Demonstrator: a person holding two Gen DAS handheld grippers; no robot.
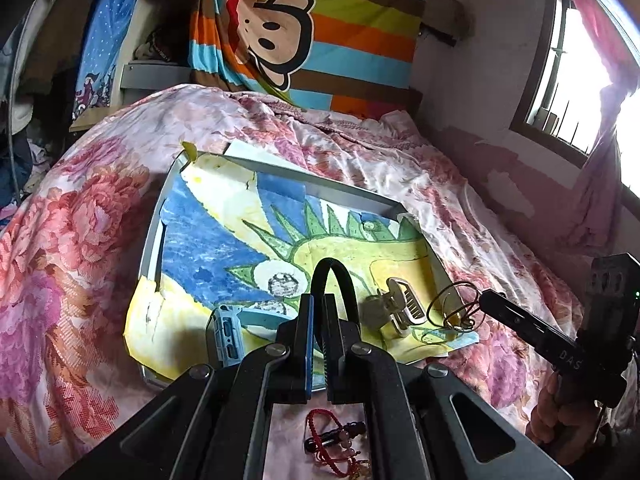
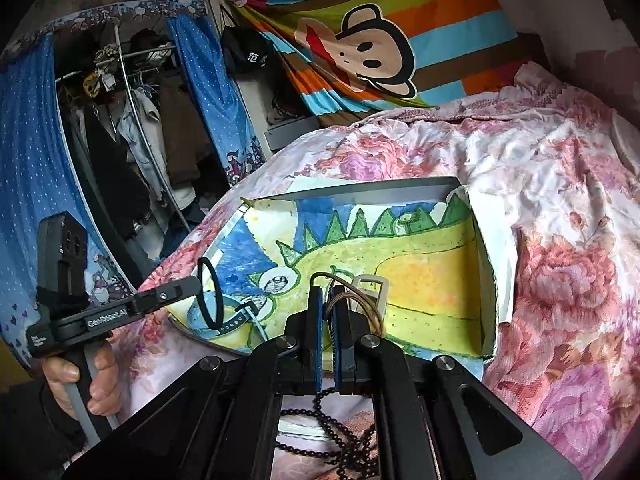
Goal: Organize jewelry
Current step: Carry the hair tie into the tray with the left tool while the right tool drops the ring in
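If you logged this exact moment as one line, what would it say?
left gripper: shut on black ring | right gripper: shut on wire hoops | both over tray | tray holds clip, watch

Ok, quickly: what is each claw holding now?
Left claw: shut on the black hair tie.
Right claw: shut on the thin wire bangle.

I'm in a home bedroom. Bed under me with a rumpled pink floral quilt point(image 1: 100, 248) covering the whole mattress. Striped monkey-print cloth point(image 1: 304, 28) hangs along the bed's head end. Barred window point(image 1: 568, 64) with a pink curtain by the bed's right side. Off its left edge, an open fabric wardrobe point(image 2: 128, 128) with blue dotted curtains, packed with hanging clothes, a black cap point(image 2: 252, 54) beside it.
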